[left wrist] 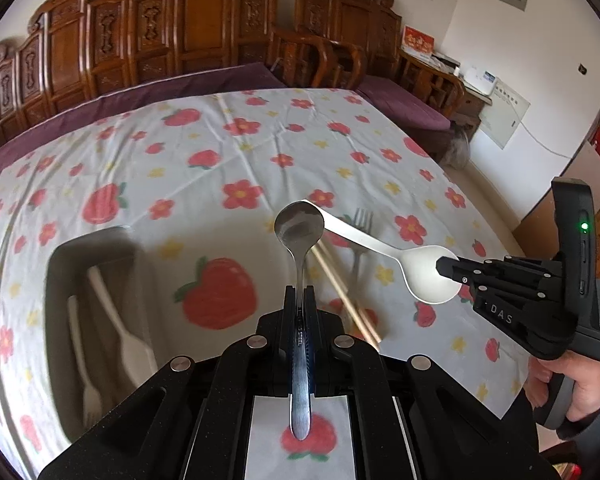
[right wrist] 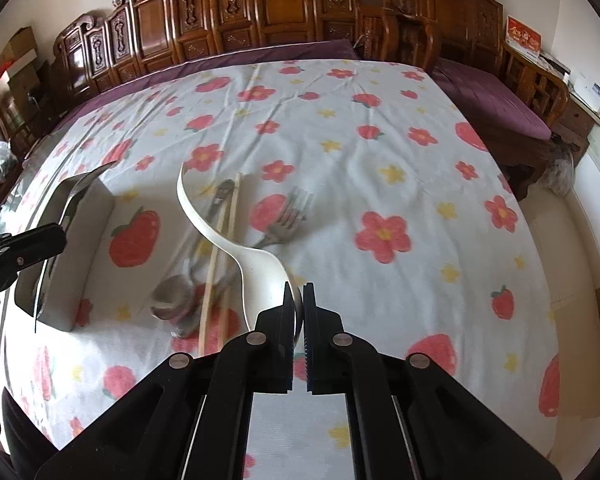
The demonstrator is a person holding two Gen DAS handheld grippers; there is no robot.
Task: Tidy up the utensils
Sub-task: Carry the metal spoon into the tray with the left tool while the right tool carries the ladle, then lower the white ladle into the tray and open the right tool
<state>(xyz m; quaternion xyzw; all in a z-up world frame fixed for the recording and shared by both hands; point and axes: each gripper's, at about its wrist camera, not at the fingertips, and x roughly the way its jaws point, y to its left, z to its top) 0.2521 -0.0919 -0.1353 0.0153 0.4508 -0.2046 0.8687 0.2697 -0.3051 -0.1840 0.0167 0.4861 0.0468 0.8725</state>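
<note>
Spoons aloft over the floral tablecloth [left wrist: 228,148]: my left gripper [left wrist: 299,292] clamps a steel spoon [left wrist: 299,232]; my right gripper [right wrist: 299,292] pinches a white spoon [right wrist: 256,268]; the grey tray [left wrist: 60,280] holds two white utensils [left wrist: 116,320]; one fork [right wrist: 284,216] and two chopsticks [right wrist: 216,248] lie outside.

Open tablecloth [right wrist: 380,168] far and right; chopsticks [right wrist: 216,248], fork [right wrist: 288,216], tray [right wrist: 80,216] crowding the left.

Motion-blurred items: grey tray [left wrist: 60,272] with white plastic forks [left wrist: 90,380], chopsticks [left wrist: 340,288], metal fork [left wrist: 362,220]; white spoon [right wrist: 236,240] bowl partly hidden behind the right gripper's [right wrist: 298,300] fingers.
</note>
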